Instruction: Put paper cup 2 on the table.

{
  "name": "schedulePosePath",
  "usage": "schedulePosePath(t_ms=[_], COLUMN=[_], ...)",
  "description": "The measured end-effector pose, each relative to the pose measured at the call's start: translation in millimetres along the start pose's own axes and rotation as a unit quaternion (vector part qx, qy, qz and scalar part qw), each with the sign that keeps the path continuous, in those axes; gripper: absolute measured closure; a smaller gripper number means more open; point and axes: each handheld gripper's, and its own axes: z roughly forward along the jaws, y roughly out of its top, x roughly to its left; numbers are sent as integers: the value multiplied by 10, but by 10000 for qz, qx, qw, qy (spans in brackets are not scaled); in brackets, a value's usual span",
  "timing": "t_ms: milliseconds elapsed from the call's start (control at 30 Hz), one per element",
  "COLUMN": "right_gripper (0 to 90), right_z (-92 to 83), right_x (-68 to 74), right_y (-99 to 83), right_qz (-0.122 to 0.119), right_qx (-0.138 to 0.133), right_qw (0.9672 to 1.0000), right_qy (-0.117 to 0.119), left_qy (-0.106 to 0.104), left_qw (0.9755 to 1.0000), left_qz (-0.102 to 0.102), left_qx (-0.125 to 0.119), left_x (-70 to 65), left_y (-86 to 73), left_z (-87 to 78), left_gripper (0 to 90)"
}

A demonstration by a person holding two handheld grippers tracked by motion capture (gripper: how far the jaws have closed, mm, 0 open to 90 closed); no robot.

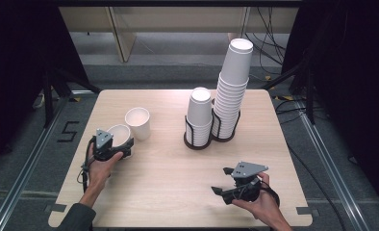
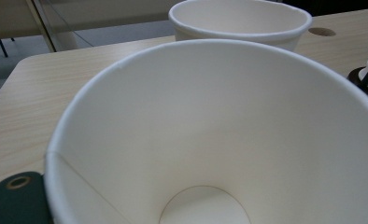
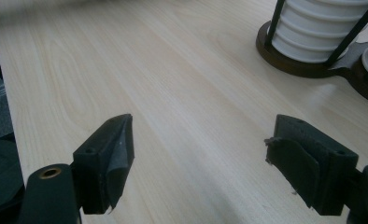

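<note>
Cup at the jaws: one white paper cup [image 1: 118,134] stood upright on the table [image 1: 178,178], at its left side, its open mouth close before the left gripper's camera.
Second cup: one more loose cup [image 1: 138,123] stood just beyond and to the right, close beside the first (touching or not, I could not tell).
Stacks: two stacks of upturned cups in a dark holder [image 1: 210,137], a short stack [image 1: 199,114] and a taller stack [image 1: 232,91], far right of centre.
Left gripper [image 1: 114,148]: at the near cup, jaws partly apart; whether the pads pressed it could not be told.
Right gripper [image 1: 222,180]: wide open, holding nothing, over bare table near the right edge.
</note>
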Motion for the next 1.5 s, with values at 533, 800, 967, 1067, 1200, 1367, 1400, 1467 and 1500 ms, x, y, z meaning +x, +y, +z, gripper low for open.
schedulePosePath(t_ms=[533, 800, 967, 1067, 1200, 1367, 1400, 1467, 1500], right_gripper=[226, 225, 225, 225, 223, 221, 221, 220, 220], right_z=[-5, -15, -20, -24, -15, -13, -12, -9, -7], right_x=[12, 13, 12, 5, 3, 3, 4, -2, -2], right_y=[4, 7, 10, 9, -2, -18, -20, -22, -24], right_qz=[-13, -18, -38, -54, 27, 80, 60, -11, -8], right_qx=[11, 11, -15, -25, 2, 32, 19, 8, 14], right_qw=[10000, 10000, 10000, 10000, 10000, 10000, 10000, 10000, 10000], right_qy=[55, 64, 54, 11, 23, 9, 15, 9, 7], left_qy=[-146, -99, -62, -65, -157, -348, -382, -410, -455], left_qw=[9994, 9988, 9988, 9988, 9986, 9987, 9986, 9985, 9983], left_qz=[-29, -23, -47, -40, -175, -139, -129, -99, -83], left_qx=[328, 485, 479, 493, 465, 355, 336, 349, 348], left_x=[54, 30, 7, -24, -83, -219, -255, -331, -361], left_y=[-158, -202, -242, -253, -273, -256, -250, -237, -234], left_z=[-46, -119, -219, -298, -394, -517, -543, -588, -603], left_gripper=[142, 143, 144, 143, 143, 143, 143, 143, 144])
